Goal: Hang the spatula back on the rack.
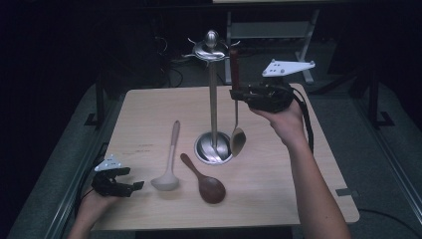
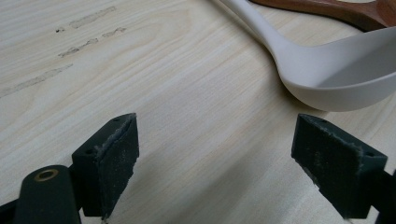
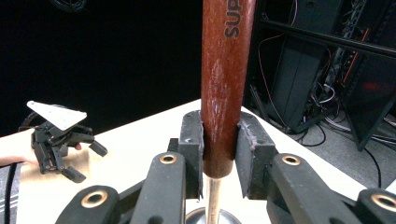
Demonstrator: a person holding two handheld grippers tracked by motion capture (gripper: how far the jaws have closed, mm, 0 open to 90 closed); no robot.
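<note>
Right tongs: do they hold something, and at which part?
Yes. The right tongs are shut on the ladle, gripping the lower end of its brown wooden handle; it hangs upright beside the stand.

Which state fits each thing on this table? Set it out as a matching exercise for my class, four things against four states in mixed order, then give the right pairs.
Things
1. white ladle
2. dark wooden spoon
3. spoon with the red-brown handle
4. left gripper

States
A. held upright in the right gripper beside the metal stand
B. open, low over the table, nothing between its jaws
C. lying flat, bowl towards the person, left of the stand's base
D. lying flat, just right of the ladle

Pairs: 1-C, 2-D, 3-A, 4-B
</note>
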